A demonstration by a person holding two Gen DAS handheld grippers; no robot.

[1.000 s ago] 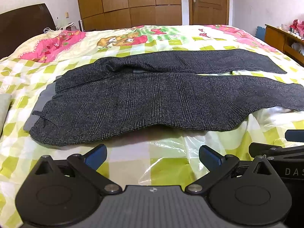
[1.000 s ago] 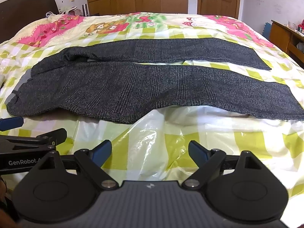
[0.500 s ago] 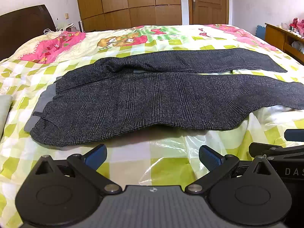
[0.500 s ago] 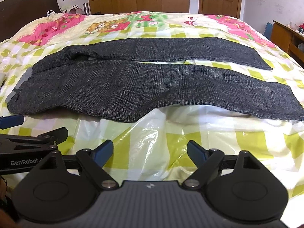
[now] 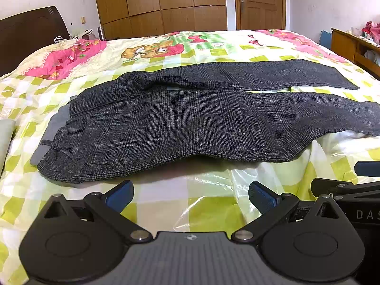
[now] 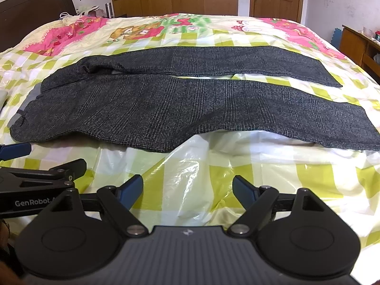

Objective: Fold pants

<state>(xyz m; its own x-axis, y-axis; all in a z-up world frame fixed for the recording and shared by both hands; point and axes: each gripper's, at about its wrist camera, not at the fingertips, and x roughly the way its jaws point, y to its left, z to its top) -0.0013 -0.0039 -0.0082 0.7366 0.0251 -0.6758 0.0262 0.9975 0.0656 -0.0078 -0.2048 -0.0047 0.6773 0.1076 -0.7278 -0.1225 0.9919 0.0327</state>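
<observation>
Across the bed [image 5: 213, 47], on a clear plastic sheet [image 6: 190, 173] over the yellow-green checked bedspread, the dark grey checked pants [image 5: 190, 128] lie flat and unfolded, waistband to the left and both legs running to the right. The 2 legs part toward the right, with a strip of bedspread showing between them. The near edge of the pants sags toward the claws in the middle, and a band of bare, wrinkled plastic separates it from both claws. Beyond the far leg the bed is open up to the pink-patterned end near the headboard [image 5: 28, 33].

From the left wrist the waistband and its grey lining show fully, a pale folded item [image 5: 6, 137] sits at the left edge of the bed, and the near leg's hem runs out of frame on the right. From the right wrist both hems are visible, and the left claw's arm shows at the left margin.

Left claw [image 5: 190, 196] stands wide apart, released, with only plastic between its blue pads, not touching the pants. Right claw [image 6: 187, 191] is also spread and empty; its jaws have just been closing slightly, with nothing between them. Wooden wardrobes [image 5: 161, 2] and a door [image 5: 260, 2] back the room.
</observation>
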